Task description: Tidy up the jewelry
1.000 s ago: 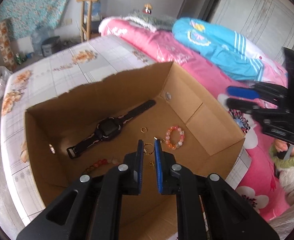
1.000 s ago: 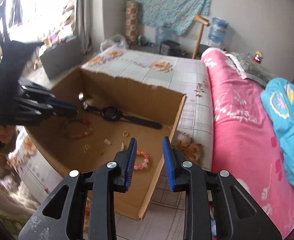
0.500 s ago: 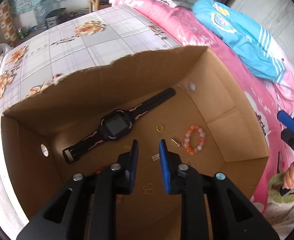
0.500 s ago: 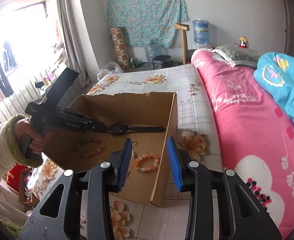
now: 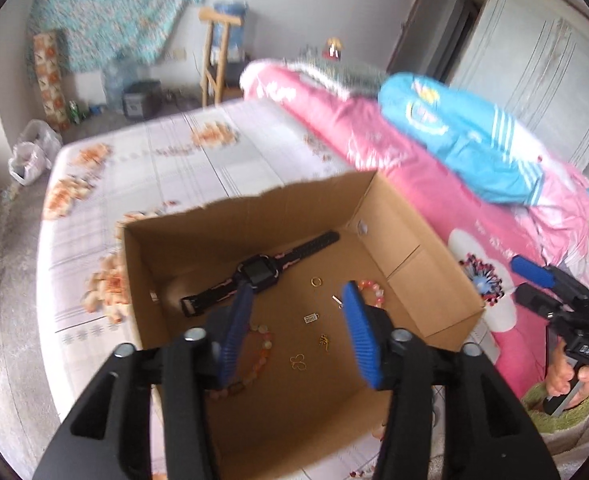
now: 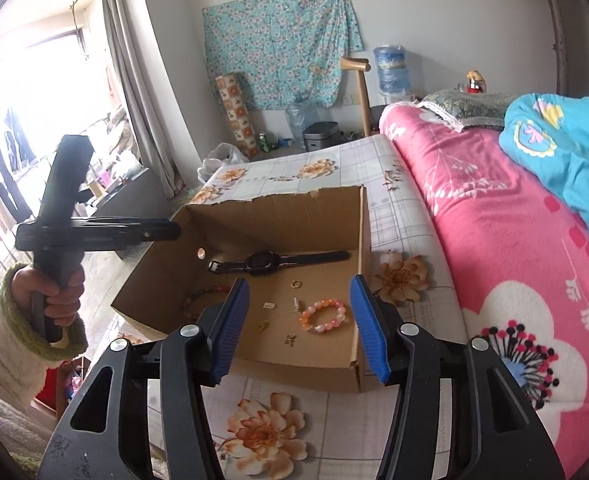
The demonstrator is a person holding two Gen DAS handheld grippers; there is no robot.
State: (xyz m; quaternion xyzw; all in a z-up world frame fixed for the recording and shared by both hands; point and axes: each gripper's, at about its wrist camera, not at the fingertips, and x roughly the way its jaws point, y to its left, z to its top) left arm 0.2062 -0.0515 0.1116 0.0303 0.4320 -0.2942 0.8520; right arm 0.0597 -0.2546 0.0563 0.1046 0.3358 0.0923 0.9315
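Note:
An open cardboard box (image 5: pixel 410 236) (image 6: pixel 362 236) sits on the bed. Inside lie a black watch (image 5: pixel 256 272) (image 6: pixel 270 260), a pink bead bracelet (image 6: pixel 323 315) (image 5: pixel 374 294), a darker bead bracelet (image 5: pixel 260 350) (image 6: pixel 202 294), a gold ring (image 5: pixel 315 281) (image 6: pixel 296 283) and several small gold charms (image 5: pixel 297 362). My left gripper (image 5: pixel 294 328) is open and empty above the box. My right gripper (image 6: pixel 299 320) is open and empty, held back from the box's near side.
A pink quilt (image 6: pixel 494 240) and a blue jacket (image 6: pixel 566 152) lie to the right of the box. The floral bedsheet (image 6: pixel 270 432) surrounds it. A wooden stand (image 6: pixel 360 92), water bottles and a curtain stand at the far wall.
Both grippers have opened wide and pulled up and back from the box. The left gripper, low inside the box before, is now above it.

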